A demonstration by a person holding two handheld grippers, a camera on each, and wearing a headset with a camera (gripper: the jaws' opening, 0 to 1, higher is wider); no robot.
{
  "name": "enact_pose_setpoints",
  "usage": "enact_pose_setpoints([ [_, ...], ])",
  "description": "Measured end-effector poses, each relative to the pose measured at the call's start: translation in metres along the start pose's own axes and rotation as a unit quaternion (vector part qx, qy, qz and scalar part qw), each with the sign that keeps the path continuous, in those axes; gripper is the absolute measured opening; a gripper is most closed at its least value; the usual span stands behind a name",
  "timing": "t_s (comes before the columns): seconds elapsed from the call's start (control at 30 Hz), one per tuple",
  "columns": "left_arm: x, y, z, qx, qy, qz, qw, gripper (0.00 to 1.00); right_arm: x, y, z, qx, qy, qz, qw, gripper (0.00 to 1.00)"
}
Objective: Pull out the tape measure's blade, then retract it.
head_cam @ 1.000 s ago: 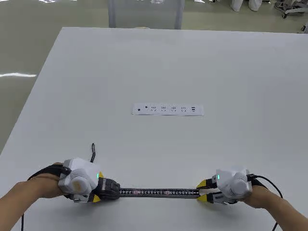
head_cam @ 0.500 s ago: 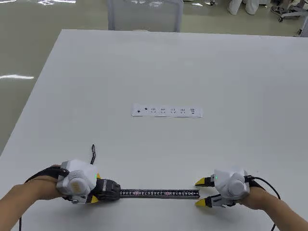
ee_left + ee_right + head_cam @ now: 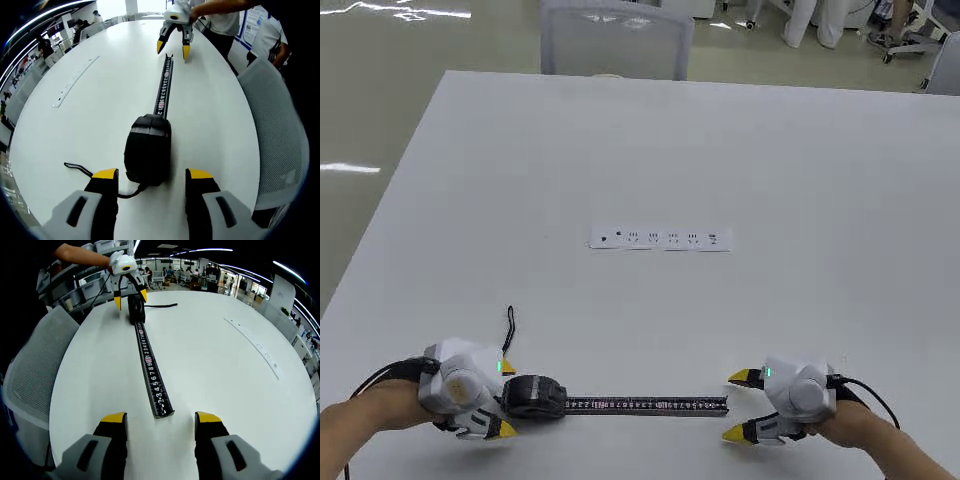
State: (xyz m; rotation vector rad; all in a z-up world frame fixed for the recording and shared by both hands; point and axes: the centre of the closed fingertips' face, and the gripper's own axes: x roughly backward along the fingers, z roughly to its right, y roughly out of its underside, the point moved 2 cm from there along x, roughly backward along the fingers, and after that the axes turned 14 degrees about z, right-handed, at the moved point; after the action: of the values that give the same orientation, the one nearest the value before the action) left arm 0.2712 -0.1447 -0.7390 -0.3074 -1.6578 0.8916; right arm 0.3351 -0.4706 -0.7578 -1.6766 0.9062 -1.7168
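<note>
Since the blade is a thin sprung strip, I judge it stiff enough to lie straight on the table yet prone to kink and to snap back fast. It is best pinched at its hooked tip, with the hard, fairly weighty case clamped across its flat sides. The tape measure lies near the table's front edge, its blade drawn out between the grippers. The left gripper stands open just behind the case (its loose cord trails to one side), and the right gripper gapes, holding nothing. The right gripper view shows a gap between jaws and tip; the head view leaves that hard to judge.
</note>
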Motion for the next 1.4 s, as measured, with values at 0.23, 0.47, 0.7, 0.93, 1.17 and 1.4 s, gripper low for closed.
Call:
enact_pose_setpoints([
  [0.23, 0.006, 0.002, 0.006, 0.037, -0.022, 0.020, 0.9989, 0.55, 0.006, -0.004, -0.004, -0.035, 0.038, 0.011, 0.9986, 0.60],
  [0.47, 0.012, -0.001, 0.008, 0.093, -0.064, 0.057, 0.9920, 0.61, 0.011, -0.007, -0.010, -0.081, 0.079, 0.033, 0.9931, 0.67],
  [0.7, 0.016, 0.001, 0.013, 0.110, -0.090, 0.073, 0.9872, 0.65, 0.019, -0.008, -0.022, -0.102, 0.107, 0.047, 0.9878, 0.71],
  [0.93, 0.023, 0.001, 0.024, 0.131, -0.117, 0.097, 0.9797, 0.71, 0.027, -0.010, -0.034, -0.119, 0.136, 0.062, 0.9815, 0.74],
  [1.17, 0.033, 0.003, 0.030, 0.158, -0.156, 0.121, 0.9674, 0.75, 0.037, -0.017, -0.041, -0.129, 0.168, 0.079, 0.9741, 0.77],
  [1.4, 0.043, 0.002, 0.040, 0.176, -0.183, 0.133, 0.9579, 0.78, 0.043, -0.023, -0.050, -0.138, 0.189, 0.086, 0.9683, 0.81],
])
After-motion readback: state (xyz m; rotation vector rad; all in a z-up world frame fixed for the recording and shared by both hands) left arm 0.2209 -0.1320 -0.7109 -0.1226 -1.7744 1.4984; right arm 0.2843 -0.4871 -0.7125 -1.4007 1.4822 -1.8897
